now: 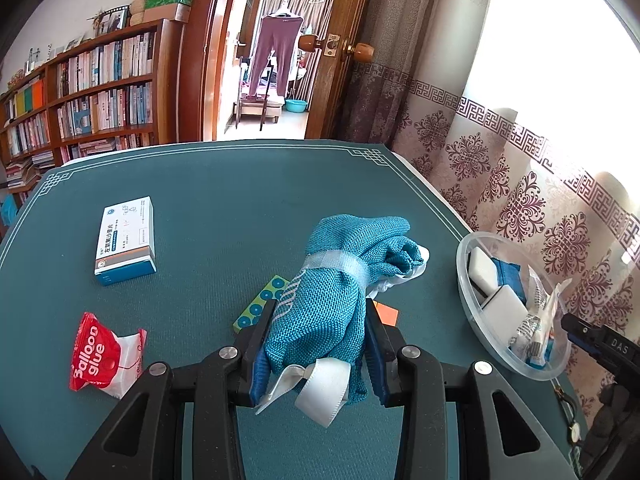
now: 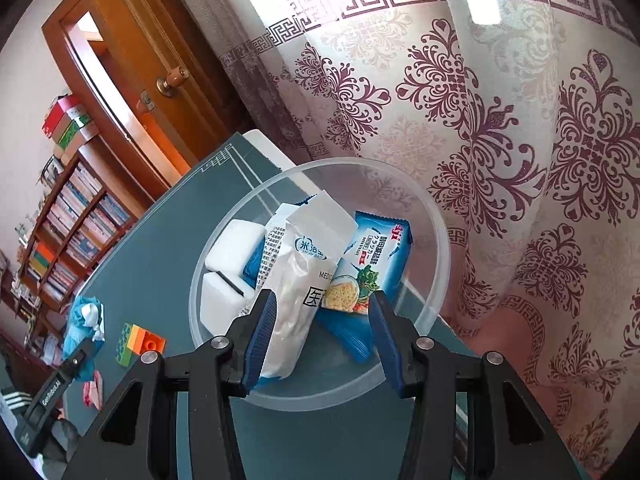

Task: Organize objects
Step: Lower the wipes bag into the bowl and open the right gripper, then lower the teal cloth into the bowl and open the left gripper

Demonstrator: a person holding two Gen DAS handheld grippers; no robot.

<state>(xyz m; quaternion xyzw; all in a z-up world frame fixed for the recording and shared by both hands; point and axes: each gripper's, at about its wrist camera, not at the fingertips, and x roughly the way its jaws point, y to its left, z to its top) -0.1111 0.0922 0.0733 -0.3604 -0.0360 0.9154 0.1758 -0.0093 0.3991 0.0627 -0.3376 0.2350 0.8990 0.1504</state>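
Left gripper (image 1: 318, 340): clamped on a teal woven cloth bundle (image 1: 340, 280) bound with clear tape, white ribbon trailing at the near end; held above the green table mat (image 1: 200, 200).
Right gripper (image 2: 324, 332): jaws part-open over the clear plastic bowl (image 2: 420, 216); a white medical packet (image 2: 296, 280) lies against the left pad, the right pad stands clear of it, so no grip is evident.
Bowl contents: white foam blocks (image 2: 236, 248), blue cracker packet (image 2: 372, 264), white packet.
Still loose on mat: medicine box (image 1: 126, 240), red Balloon glue sachet (image 1: 94, 352), dotted card (image 1: 260, 304), toy bricks (image 2: 138, 344).
Risk 1: the bundle is bulky and the bowl is already crowded; judged likely to ride up on the upright packets and roll over the rim.
Risk 2: the bowl sits near the table edge beside the curtain (image 2: 520, 120); a nudge could slide it off.
Risk 3: the trailing ribbon may snag a pad on release.
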